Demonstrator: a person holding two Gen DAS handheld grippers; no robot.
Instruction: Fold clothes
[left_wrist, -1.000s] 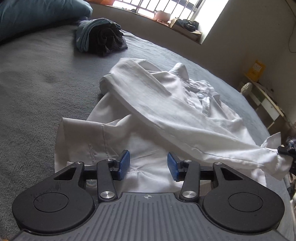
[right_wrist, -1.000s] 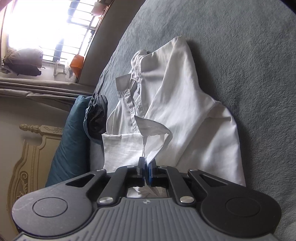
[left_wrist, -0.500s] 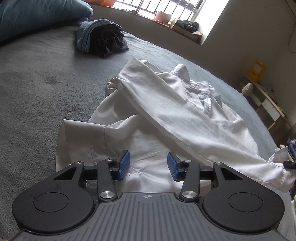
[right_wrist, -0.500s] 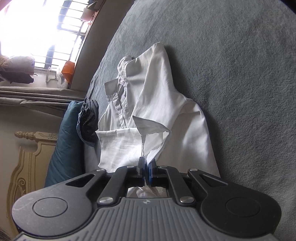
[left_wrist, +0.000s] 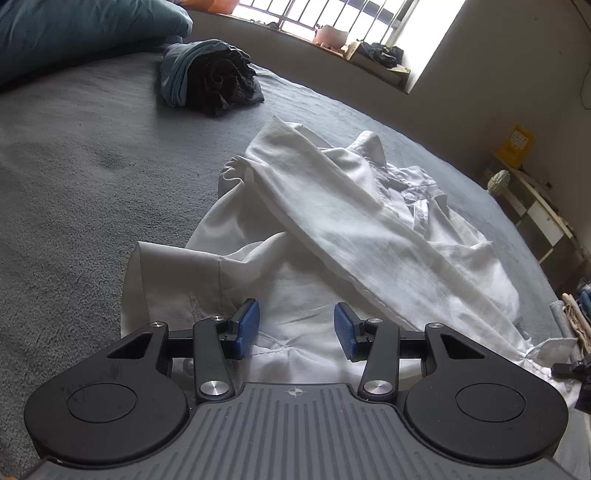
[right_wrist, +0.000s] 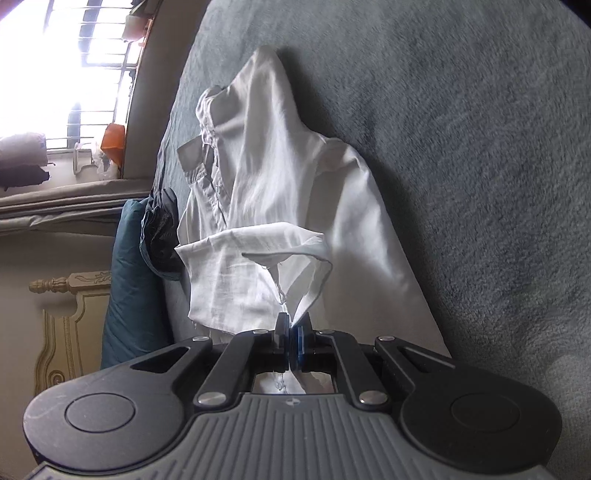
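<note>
A white shirt (left_wrist: 332, 229) lies crumpled on the grey bed cover (left_wrist: 74, 177), collar toward the window. One sleeve is drawn taut across its body toward the lower right in the left wrist view. My left gripper (left_wrist: 295, 328) hovers open just over the shirt's near hem, nothing between its blue pads. My right gripper (right_wrist: 291, 332) is shut on the cuff of that sleeve of the white shirt (right_wrist: 280, 177); the cuff's open mouth (right_wrist: 295, 258) stands up just beyond the pads. The right gripper's tip shows at the right edge of the left wrist view, at the sleeve's end.
A rolled dark and blue garment (left_wrist: 210, 81) lies farther up the bed, next to a teal pillow (left_wrist: 81, 29). A barred window with a cluttered sill (left_wrist: 351, 40) runs behind. A low shelf unit (left_wrist: 535, 206) stands beyond the bed's right edge.
The right gripper has pulled the sleeve lower and tighter across the shirt, rolling as it went. The shirt's shoulder fold has been dragged and flattened. The left gripper has stayed put.
</note>
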